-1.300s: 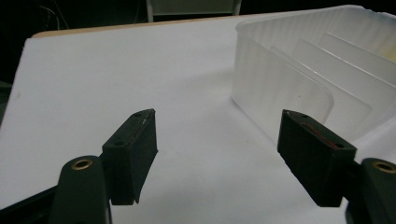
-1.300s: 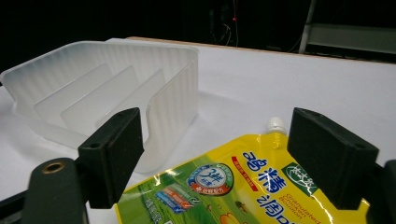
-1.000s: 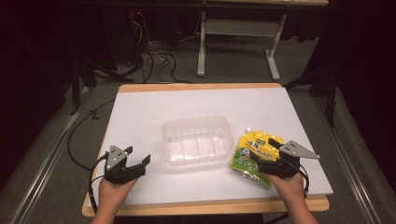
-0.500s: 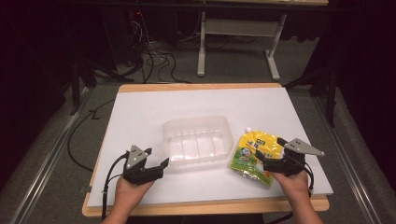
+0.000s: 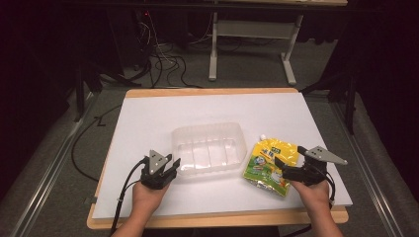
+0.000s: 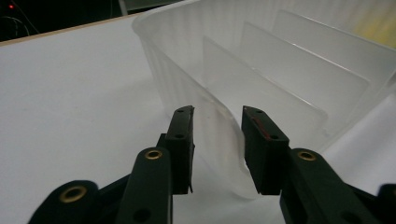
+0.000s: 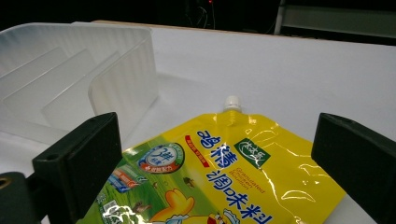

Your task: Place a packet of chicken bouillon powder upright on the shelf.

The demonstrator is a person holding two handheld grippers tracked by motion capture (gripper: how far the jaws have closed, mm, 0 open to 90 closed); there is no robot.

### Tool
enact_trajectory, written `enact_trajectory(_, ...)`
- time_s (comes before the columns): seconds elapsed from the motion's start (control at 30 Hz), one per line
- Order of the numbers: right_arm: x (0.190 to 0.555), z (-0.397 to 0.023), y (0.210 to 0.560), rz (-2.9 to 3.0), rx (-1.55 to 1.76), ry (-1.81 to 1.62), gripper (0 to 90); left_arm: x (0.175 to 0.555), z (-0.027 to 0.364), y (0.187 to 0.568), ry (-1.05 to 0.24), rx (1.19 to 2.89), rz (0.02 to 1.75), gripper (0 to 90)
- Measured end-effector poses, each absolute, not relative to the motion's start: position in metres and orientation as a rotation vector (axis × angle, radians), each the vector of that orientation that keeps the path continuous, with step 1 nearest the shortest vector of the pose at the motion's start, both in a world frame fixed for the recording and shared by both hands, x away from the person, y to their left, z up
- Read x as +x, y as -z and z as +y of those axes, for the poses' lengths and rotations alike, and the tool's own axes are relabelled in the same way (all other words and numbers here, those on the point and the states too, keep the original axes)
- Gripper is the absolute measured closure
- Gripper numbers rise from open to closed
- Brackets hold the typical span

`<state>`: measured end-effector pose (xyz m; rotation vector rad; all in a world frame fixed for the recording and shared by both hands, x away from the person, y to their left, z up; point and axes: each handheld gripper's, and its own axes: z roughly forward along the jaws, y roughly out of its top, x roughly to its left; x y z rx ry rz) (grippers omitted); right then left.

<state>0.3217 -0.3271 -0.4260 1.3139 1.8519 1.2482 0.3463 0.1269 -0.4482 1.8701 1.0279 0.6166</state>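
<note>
Left gripper view looks along the left gripper (image 6: 217, 140), whose jaws have just been closing and straddle the near wall of a clear plastic tray (image 6: 289, 70); actual pinching is hard to judge. Beside the tray on the white table (image 5: 148, 118), the right gripper (image 7: 210, 186) stands spread around a yellow pouch (image 7: 233, 172) with Chinese writing, its lower part cut off.

Frosted plastic tub (image 5: 210, 148) (glossy pouch (image 5: 269, 160))
</note>
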Motion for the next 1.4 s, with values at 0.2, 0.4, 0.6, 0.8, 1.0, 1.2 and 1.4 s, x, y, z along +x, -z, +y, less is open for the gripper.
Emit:
enact_trajectory(0.2,0.322,-0.33,0.428,1.854,1.32,-1.241,3.7,0.349,0.13,0.448,-0.651,1.863,1.044,71.6)
enact_trajectory(0.4,0.322,-0.334,0.429,1.848,1.335,-1.253,7.7,0.35,0.133,0.449,-0.622,1.852,1.046,68.8)
enact_trajectory(0.6,0.332,-0.346,0.433,1.838,1.409,-1.251,15.5,0.342,0.139,0.444,-0.593,1.836,1.016,49.3)
enact_trajectory(0.8,0.352,-0.364,0.443,1.832,1.51,-1.196,21.7,0.331,0.156,0.436,-0.611,1.822,0.983,38.2)
enact_trajectory(1.0,0.368,-0.38,0.45,1.805,1.589,-1.179,27.1,0.331,0.181,0.437,-0.616,1.801,1.063,30.2)
enact_trajectory(1.2,0.385,-0.398,0.461,1.765,1.738,-1.219,27.3,0.328,0.199,0.443,-0.583,1.779,1.139,27.6)
enact_trajectory(1.4,0.397,-0.407,0.473,1.767,1.845,-1.237,28.1,0.323,0.204,0.444,-0.578,1.78,1.141,28.0)
